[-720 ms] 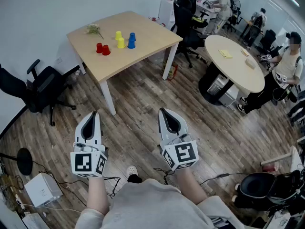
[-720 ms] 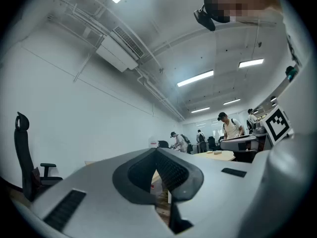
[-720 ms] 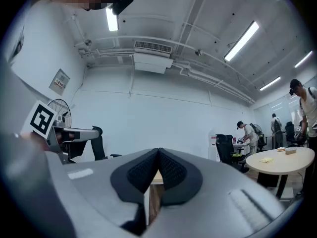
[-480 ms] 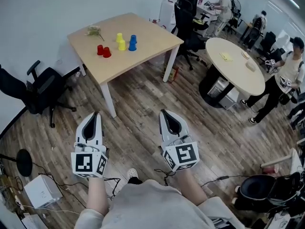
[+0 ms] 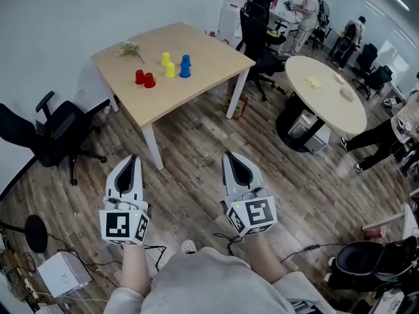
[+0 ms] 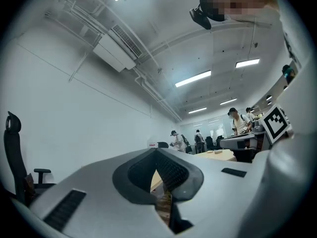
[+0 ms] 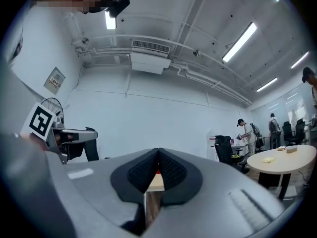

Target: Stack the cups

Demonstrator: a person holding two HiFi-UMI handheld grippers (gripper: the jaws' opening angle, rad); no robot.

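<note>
Left gripper (image 5: 130,159) and right gripper (image 5: 228,156) are empty, jaws pressed together and carried level, likely because the cups (image 5: 170,69) on the tabletop (image 5: 203,48) sit well ahead, unreached.

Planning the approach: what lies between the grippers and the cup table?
Head view: only bare plank floor lies between the left gripper, the right gripper and the table with the cups. A black office chair stands aside, left.

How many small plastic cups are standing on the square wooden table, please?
6, on the square wooden table: two red plastic cups leftmost in the head view, two yellow cups in the middle, two blue cups rightmost. Nested cups may be hidden.
</note>
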